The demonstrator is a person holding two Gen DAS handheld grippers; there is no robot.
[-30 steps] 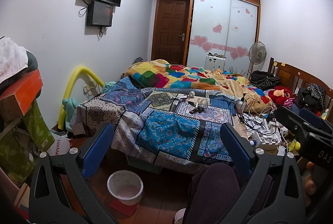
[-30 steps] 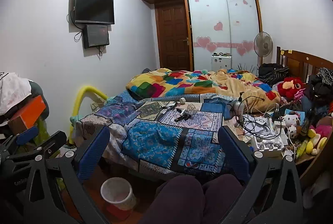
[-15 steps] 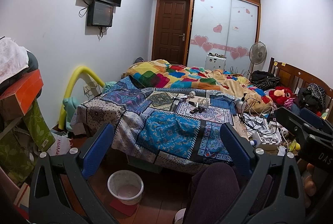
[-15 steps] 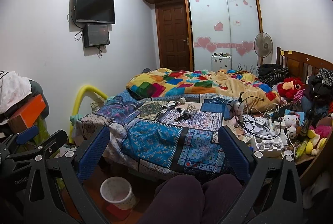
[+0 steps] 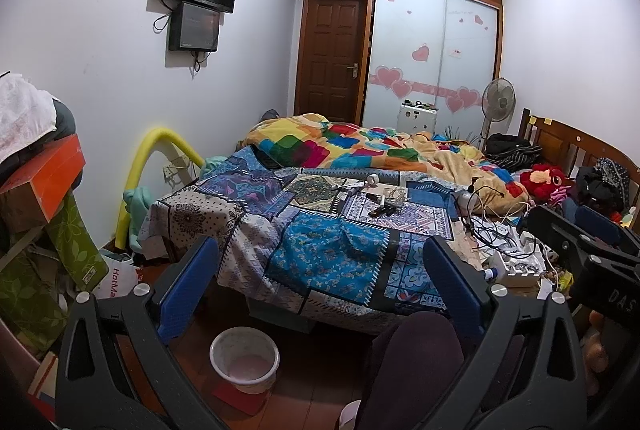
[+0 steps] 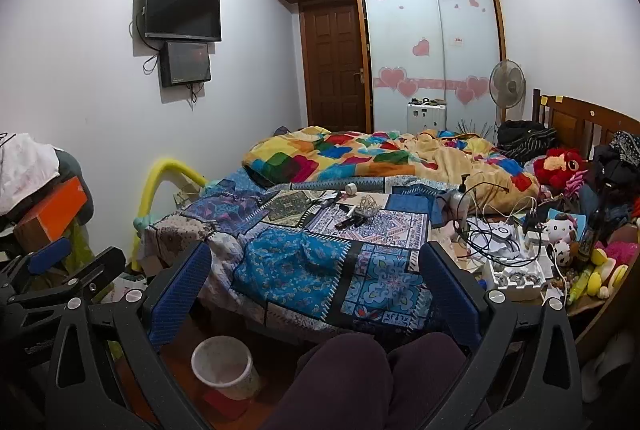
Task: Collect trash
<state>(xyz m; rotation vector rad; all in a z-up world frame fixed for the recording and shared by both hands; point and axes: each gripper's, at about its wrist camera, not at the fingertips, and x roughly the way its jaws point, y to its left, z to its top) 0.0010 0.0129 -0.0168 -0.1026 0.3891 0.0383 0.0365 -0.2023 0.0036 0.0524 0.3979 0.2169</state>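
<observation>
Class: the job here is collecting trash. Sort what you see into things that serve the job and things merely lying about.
Serves the job:
- white waste bin on the floor
- left gripper, open
- right gripper, open

Merely lying about:
- red plush toy
- standing fan
- wall television
- orange box
- yellow foam tube

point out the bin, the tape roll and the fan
bin (image 5: 244, 345): left wrist view, on its near rim
tape roll (image 6: 351, 189): right wrist view, on its side face
fan (image 6: 507, 84): right wrist view, on the centre of its grille
</observation>
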